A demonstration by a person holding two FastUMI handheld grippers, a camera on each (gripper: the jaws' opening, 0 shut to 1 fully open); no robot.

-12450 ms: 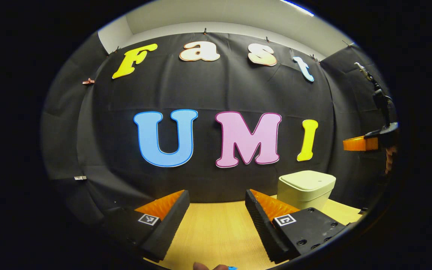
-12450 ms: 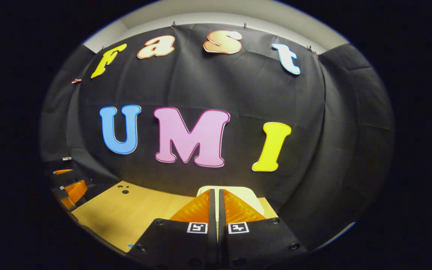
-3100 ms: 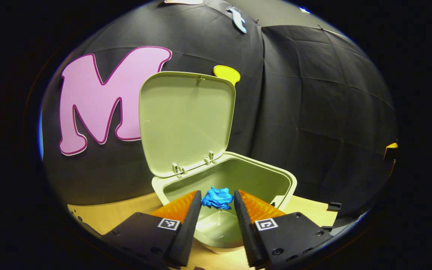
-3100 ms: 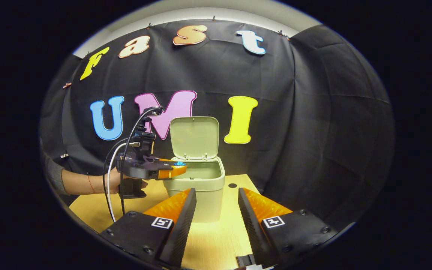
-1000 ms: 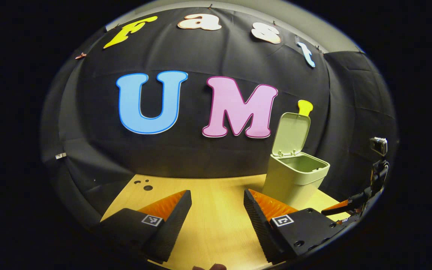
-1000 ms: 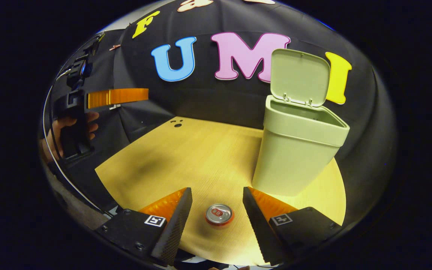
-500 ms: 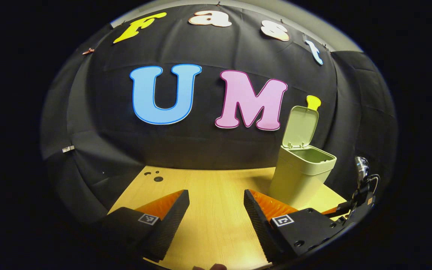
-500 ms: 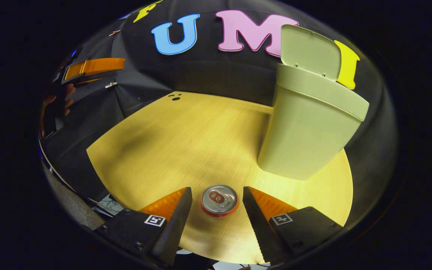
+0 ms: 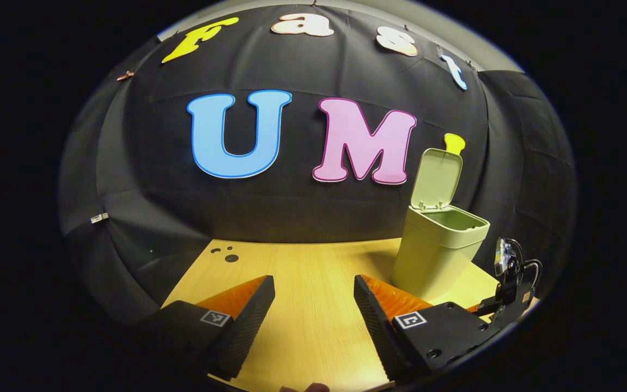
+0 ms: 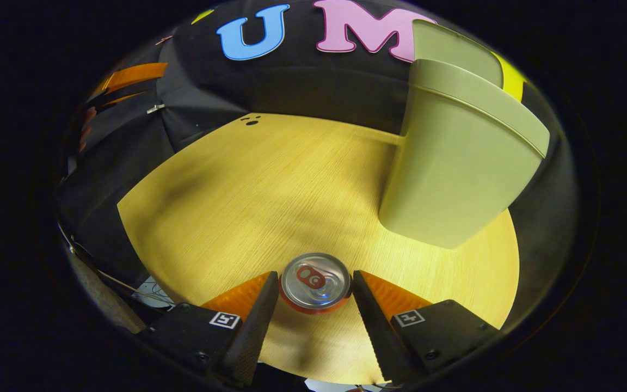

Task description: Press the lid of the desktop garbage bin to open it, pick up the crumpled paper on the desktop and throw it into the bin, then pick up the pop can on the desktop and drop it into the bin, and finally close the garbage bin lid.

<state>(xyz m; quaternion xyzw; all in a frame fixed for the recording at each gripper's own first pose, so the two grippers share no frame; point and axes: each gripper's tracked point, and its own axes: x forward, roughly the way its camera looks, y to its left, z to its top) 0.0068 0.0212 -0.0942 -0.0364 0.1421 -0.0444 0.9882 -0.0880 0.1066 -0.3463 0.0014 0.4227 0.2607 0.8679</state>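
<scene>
Vs 0.5 s ago: right gripper (image 10: 313, 283) has dropped closer to the pop can (image 10: 315, 282); in the right gripper view the can top now looks bigger and sits right between the fingertips, where before it was just ahead of them. We see its jaws spread wide, one finger on each side of the can, edges very close to the rim; we cannot tell if either is touching yet. Not clamped.

Can stands upright on the wooden desktop (image 10: 248, 190), silver top with red tab facing the camera, near edge of the table, just left-front of the bin.

Left gripper (image 9: 313, 294): pose barely changed from 0.5 s ago, jaws wide apart, nothing between them, hanging over the near-left part of the desktop (image 9: 313, 272). In the right gripper view we see it as a strip at the far left (image 10: 131, 76).

Garbage bin (image 9: 437, 253) on the far right of the desktop, lid (image 9: 436, 178) swung up and standing near vertical against the back wall, same as before. From the left gripper view we see inside the top of the bin walls only; the bottom is hidden, so we cannot confirm the contents. In the right gripper view the bin (image 10: 455, 169) shows its outer wall and rim, interior hidden.

The right gripper also shows low at the right edge of the left gripper view (image 9: 509, 294), lower than 0.5 s ago.
</scene>
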